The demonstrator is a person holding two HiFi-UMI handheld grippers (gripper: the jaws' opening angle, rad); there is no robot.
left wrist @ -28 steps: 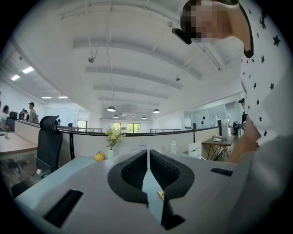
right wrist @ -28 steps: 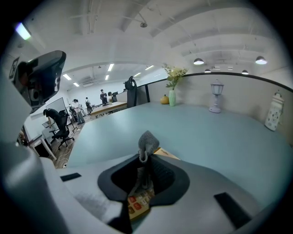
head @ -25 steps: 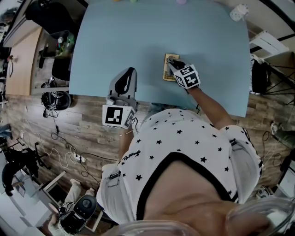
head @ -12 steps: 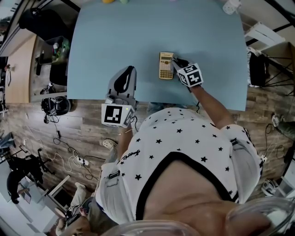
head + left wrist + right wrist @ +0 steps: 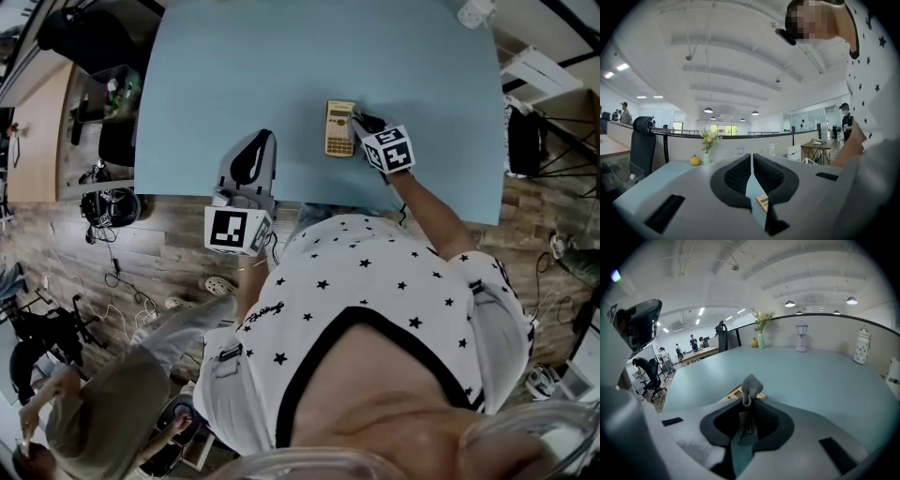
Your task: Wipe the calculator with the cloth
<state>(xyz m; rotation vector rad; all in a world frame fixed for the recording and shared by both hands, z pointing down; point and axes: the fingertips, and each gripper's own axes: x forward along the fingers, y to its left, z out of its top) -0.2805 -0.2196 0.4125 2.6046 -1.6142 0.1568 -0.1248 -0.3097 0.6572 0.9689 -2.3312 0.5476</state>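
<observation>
A beige calculator point(image 5: 339, 128) lies on the light blue table point(image 5: 234, 75), a little in from the near edge. My right gripper point(image 5: 359, 124) is at the calculator's right edge, shut on a small grey cloth point(image 5: 751, 386) that pokes up from between its jaws. Behind the cloth, part of the calculator point(image 5: 735, 393) shows in the right gripper view. My left gripper point(image 5: 253, 161) rests over the table's near edge, left of the calculator, with its jaws together and nothing between them. A corner of the calculator point(image 5: 762, 202) peeks between the left gripper's point(image 5: 752, 161) jaws.
At the table's far side stand a vase of flowers point(image 5: 761, 339), a yellow fruit point(image 5: 695, 160), a small lantern point(image 5: 801, 341) and a white ornament point(image 5: 860, 347). An office chair point(image 5: 643, 140) stands to the left. A person point(image 5: 94, 403) is on the floor at lower left.
My right gripper has slid with the cloth from over the calculator to its right edge, uncovering it. The left gripper has stayed put. A person has come into view at lower left.
</observation>
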